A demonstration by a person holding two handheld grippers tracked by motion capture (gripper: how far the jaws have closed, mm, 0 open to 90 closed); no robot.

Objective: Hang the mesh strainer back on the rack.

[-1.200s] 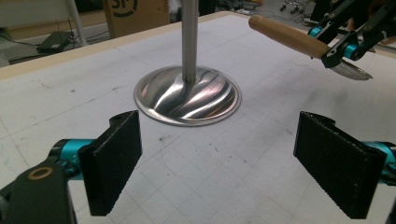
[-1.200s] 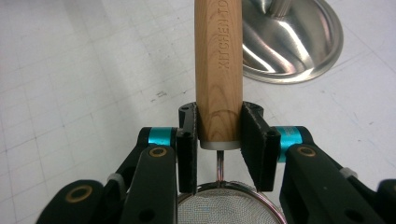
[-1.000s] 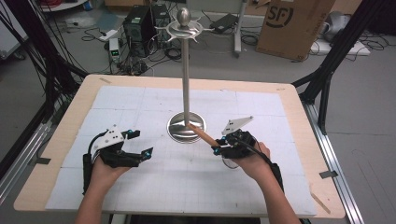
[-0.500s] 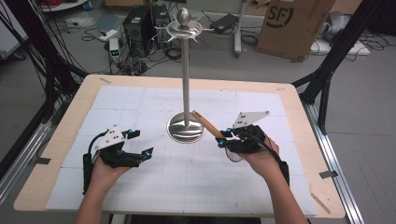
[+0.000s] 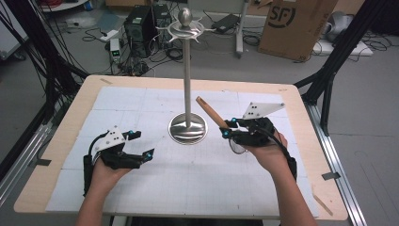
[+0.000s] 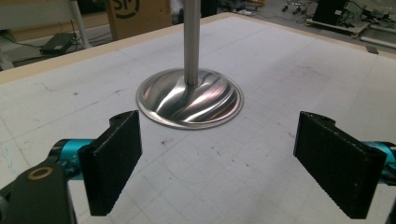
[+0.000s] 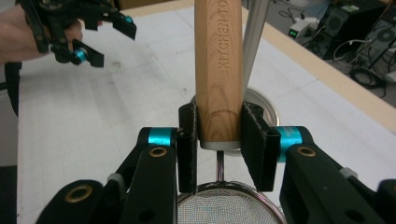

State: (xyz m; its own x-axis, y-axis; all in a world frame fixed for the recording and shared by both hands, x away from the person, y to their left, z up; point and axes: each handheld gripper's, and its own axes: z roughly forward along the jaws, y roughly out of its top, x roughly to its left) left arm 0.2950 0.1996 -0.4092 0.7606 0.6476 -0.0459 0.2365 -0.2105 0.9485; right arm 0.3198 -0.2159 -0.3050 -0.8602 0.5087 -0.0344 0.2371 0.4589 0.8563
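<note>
A small mesh strainer with a wooden handle point(image 5: 210, 112) is clamped in my right gripper point(image 5: 227, 128), which is shut on the handle near its metal neck. The handle point(image 7: 219, 70) points up and away toward the steel stand, and the mesh bowl point(image 7: 229, 207) hangs below the jaws. The stand's pole point(image 5: 187, 70) rises from a round base point(image 5: 188, 128) at the table's middle and carries a ring of hooks point(image 5: 184, 29) at its top. My left gripper point(image 5: 143, 143) rests low at the left, open, with nothing between its fingers point(image 6: 114, 163), facing the base point(image 6: 190, 99).
The white gridded mat point(image 5: 141, 99) covers a wooden table point(image 5: 56, 155). A cardboard box point(image 5: 299, 26), computers and cables lie on the floor beyond the far edge. Black frame legs point(image 5: 329, 80) stand at the table's corners.
My right gripper has risen and drawn slightly right with the strainer, lifting the handle's tip off the stand's base. The left gripper has stayed put.
</note>
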